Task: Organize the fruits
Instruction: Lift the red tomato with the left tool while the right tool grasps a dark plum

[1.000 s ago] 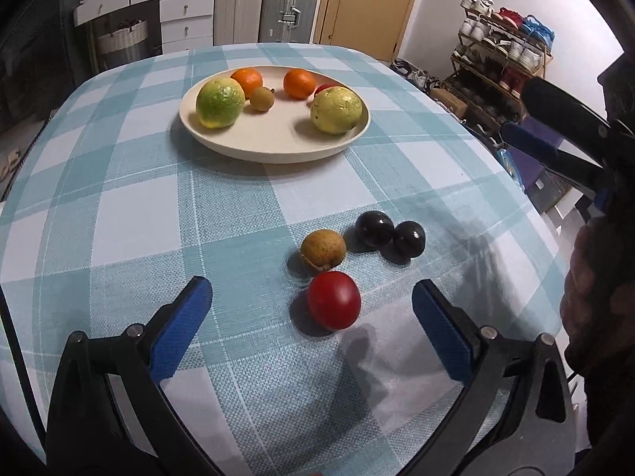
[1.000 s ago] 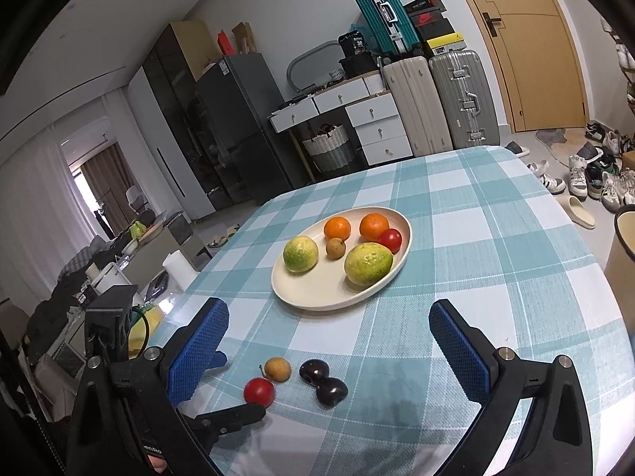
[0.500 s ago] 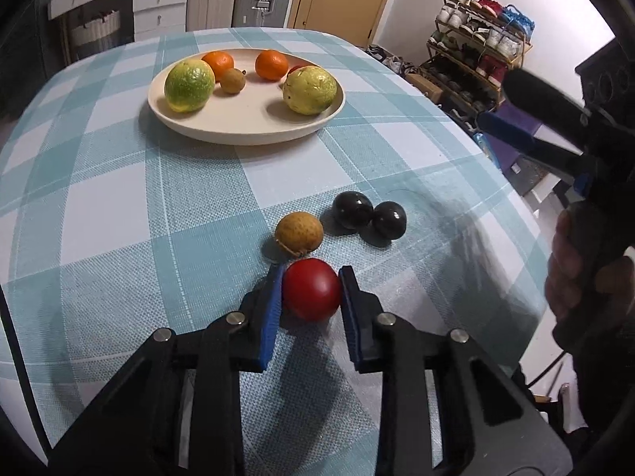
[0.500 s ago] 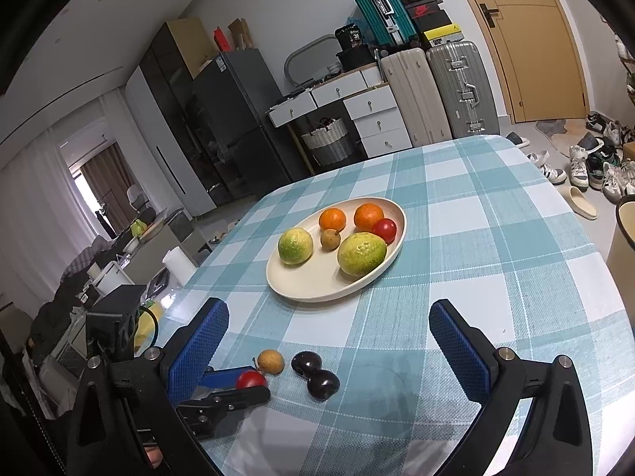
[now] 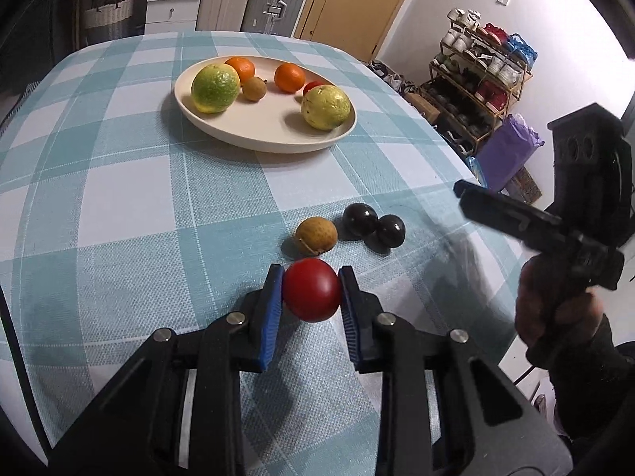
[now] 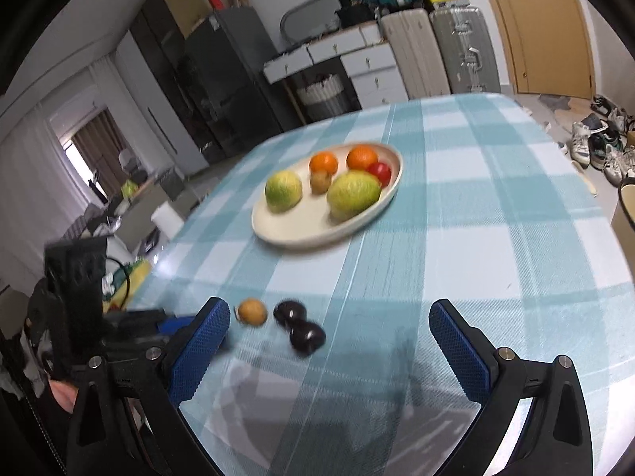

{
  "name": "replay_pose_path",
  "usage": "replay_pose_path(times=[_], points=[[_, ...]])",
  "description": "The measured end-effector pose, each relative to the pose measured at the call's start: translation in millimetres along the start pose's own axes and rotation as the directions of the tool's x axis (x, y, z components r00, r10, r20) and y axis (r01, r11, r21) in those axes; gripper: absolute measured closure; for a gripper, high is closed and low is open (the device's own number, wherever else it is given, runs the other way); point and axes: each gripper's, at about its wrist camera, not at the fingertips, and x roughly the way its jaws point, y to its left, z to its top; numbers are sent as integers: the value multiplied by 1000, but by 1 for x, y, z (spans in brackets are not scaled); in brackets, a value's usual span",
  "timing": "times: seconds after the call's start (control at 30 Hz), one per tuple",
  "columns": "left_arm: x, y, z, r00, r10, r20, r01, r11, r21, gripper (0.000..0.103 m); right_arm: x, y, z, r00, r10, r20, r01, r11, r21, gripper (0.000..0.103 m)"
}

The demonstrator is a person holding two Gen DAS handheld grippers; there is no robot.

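Your left gripper (image 5: 311, 295) pinches the red fruit (image 5: 312, 294) between its blue pads (image 5: 271, 311), one pad on each side, with the fruit at the fingertips and just above the checked cloth (image 5: 119, 206); whether it still touches the cloth cannot be told. The plate (image 5: 254, 141) lies straight ahead along the fingers and slightly left, well apart from the fruit, so the coming move is judged to be a forward carry over the brown fruit (image 5: 316, 235), which sits just beyond the fingertips. The red fruit is nearly round and shows no usable long axis or pointing direction, so grip angle matters little. The two dark fruits (image 5: 373, 224) touch each other, just right of the brown one. Your right gripper (image 6: 329, 341) hovers with fingers spread wide and empty, nearer to the dark pair than the left is. Open space on the plate lies at its near edge, between the green fruit (image 5: 215, 88) and the yellow fruit (image 5: 326, 107).
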Motion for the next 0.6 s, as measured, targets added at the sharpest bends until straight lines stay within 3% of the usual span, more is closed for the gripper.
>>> replay_pose_path(times=[0.37, 0.57, 0.6], points=[[-6, 8, -4, 1000, 0, 8, 0, 1000, -17, 78, 24, 15, -7, 998, 37, -50, -40, 998, -45, 4], [-6, 14, -5, 1000, 5, 1, -4, 999, -33, 78, 41, 11, -10, 992, 22, -121, -25, 999, -23, 27], [-6, 15, -6, 1000, 2, 1, -2, 999, -37, 78, 43, 11, -10, 991, 31, -131, -33, 999, -16, 35]])
